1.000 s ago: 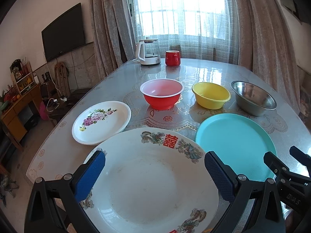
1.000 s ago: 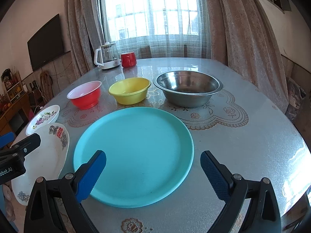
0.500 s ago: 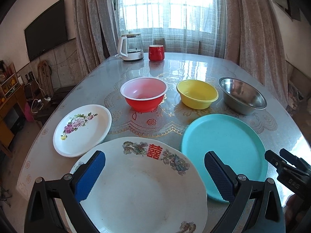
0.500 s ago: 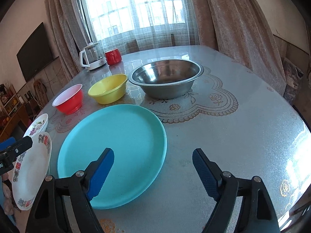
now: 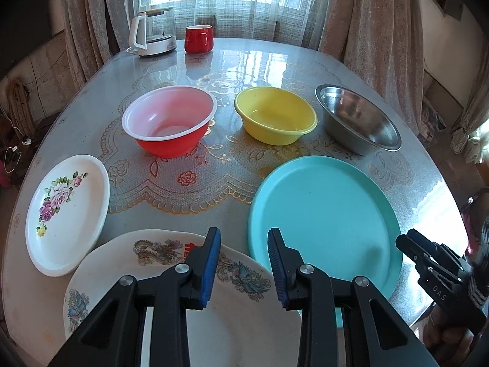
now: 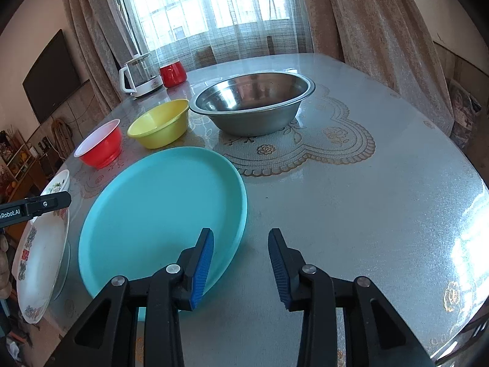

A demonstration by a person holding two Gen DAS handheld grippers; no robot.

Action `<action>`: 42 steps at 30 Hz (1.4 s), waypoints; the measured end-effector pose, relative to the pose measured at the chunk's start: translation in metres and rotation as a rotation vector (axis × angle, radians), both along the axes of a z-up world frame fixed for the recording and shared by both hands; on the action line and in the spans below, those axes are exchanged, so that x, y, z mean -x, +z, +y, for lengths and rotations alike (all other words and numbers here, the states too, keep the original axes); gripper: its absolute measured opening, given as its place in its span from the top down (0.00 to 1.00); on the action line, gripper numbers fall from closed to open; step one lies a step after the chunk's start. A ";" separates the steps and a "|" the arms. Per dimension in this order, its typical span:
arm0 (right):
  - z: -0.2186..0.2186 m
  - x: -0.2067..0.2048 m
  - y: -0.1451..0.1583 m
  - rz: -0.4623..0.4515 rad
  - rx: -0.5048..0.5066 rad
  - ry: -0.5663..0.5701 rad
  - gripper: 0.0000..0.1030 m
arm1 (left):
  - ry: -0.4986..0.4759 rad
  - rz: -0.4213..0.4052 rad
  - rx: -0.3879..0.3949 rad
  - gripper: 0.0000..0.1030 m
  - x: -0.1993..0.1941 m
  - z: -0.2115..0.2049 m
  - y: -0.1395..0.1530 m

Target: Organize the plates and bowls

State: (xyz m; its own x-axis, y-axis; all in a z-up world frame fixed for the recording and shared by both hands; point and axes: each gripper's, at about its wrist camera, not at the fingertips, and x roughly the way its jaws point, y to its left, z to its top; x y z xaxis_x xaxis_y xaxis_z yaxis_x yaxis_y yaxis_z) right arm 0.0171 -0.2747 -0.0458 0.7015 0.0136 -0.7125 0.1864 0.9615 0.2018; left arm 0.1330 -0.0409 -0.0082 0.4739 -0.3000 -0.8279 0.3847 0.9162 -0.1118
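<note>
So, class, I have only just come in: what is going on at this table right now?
A person holds a two-finger gripper in each hand over a table laid with dishes. The left gripper hovers above the near rim of the large patterned plate; the right gripper sits at the edge of the teal plate. Both are part open and hold nothing. The red bowl, yellow bowl, steel bowl and floral plate lie unstacked.

Room: large window point(image 6: 214, 3) behind sheer white net, flanked by heavy beige curtains point(image 6: 376, 30). Daylight strong; glare on the glossy desk point(image 6: 382, 198), which has lace-pattern mats under a clear cover. Black flat TV point(image 6: 52, 76) mounted on the pale left wall. Wooden shelf unit point(image 6: 18, 165) with small items stands low at far left.
</note>
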 end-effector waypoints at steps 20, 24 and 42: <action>0.010 -0.023 -0.004 0.037 0.030 0.079 0.85 | -0.056 0.082 -0.117 0.93 -0.058 -0.030 -0.032; 0.012 -0.032 -0.004 0.036 0.056 0.079 0.85 | -0.043 0.081 -0.109 0.93 -0.062 -0.026 -0.034; 0.026 -0.054 -0.006 0.060 0.121 0.101 0.84 | 0.026 0.041 -0.101 0.89 -0.061 -0.013 -0.036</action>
State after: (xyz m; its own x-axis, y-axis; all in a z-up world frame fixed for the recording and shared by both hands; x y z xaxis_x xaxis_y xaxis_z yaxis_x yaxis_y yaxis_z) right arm 0.0707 -0.2490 -0.0516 0.6570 -0.0064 -0.7538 0.0954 0.9926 0.0747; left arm 0.1945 -0.0537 -0.0440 0.4453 -0.2021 -0.8723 0.3576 0.9333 -0.0337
